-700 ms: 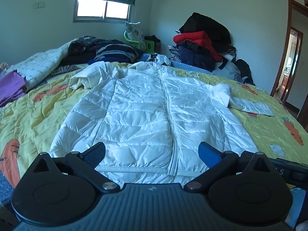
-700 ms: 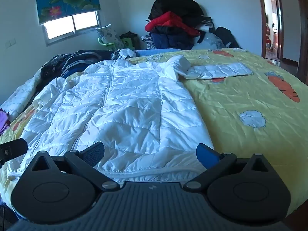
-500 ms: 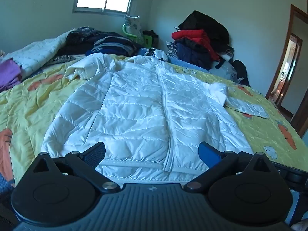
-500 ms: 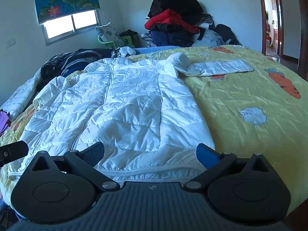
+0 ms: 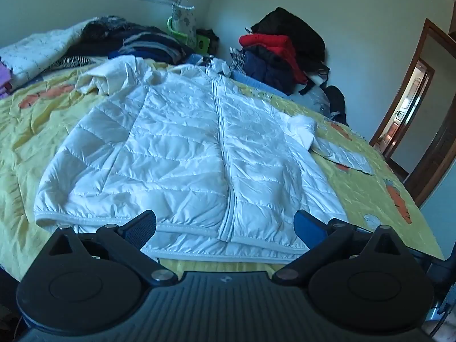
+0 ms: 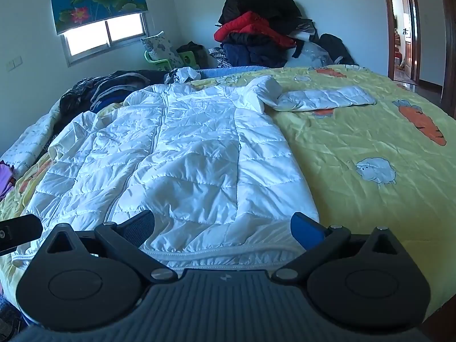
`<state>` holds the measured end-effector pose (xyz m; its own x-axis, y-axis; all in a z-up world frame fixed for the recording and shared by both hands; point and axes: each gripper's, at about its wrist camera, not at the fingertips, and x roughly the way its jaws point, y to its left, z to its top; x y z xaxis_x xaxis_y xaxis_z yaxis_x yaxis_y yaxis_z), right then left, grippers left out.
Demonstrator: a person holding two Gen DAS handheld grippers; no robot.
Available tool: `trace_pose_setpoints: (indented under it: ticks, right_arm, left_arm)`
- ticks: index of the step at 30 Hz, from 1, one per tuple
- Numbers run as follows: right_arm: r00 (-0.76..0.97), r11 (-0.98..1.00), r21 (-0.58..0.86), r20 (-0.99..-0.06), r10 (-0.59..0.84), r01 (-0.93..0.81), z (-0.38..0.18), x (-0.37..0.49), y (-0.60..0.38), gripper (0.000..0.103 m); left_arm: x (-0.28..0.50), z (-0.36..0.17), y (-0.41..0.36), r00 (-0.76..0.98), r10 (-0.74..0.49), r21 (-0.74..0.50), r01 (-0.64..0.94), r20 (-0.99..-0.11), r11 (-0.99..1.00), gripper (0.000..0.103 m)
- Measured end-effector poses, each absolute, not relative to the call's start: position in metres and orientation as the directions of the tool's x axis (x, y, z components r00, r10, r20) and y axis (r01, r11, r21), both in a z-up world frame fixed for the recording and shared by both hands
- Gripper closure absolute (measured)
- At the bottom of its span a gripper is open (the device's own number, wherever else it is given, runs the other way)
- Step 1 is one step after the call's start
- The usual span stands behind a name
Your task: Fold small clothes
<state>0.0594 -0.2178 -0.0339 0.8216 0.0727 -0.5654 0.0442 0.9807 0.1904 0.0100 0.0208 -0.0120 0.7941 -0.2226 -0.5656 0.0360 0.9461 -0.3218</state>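
A small white quilted jacket [image 5: 182, 154] lies flat, front up and zipped, on a yellow bedspread [image 5: 25, 131]; it also shows in the right wrist view [image 6: 182, 156]. Its right sleeve [image 6: 325, 99] stretches out sideways; its left sleeve [image 5: 114, 77] is bunched by the shoulder. My left gripper [image 5: 225, 228] is open and empty, just in front of the jacket's bottom hem near the zipper. My right gripper [image 6: 222, 228] is open and empty over the hem's right part. The left gripper's tip shows at the left edge of the right wrist view [image 6: 17, 230].
Piles of dark and red clothes [image 5: 279, 54] sit at the head of the bed by the wall. More folded clothes [image 5: 136, 42] and a white quilt [image 5: 34, 54] lie at the far left. A doorway [image 5: 410, 114] opens on the right.
Both grippers have risen and tilted down a little toward the jacket's hem. The left view has shifted so the hem's left corner shows. The jacket has not moved.
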Motion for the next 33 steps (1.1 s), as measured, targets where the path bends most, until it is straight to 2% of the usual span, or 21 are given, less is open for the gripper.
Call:
trace_pose_setpoints:
  ticks: [25,33]
  right_arm:
    - [0.8,0.972,0.227,-0.593,0.091,0.058,-0.04,0.065,-0.224,0.0]
    - [0.791,0.97,0.235,-0.605,0.095,0.064,-0.043,0.065,-0.224,0.0]
  left_arm:
    - [0.023,-0.031,0.038,0.708,-0.187,-0.358,-0.1,-0.681,0.928,0.0]
    - [0.021,-0.032,0.04,0.711,-0.185,-0.363,-0.106,-0.679,0.926,0.0]
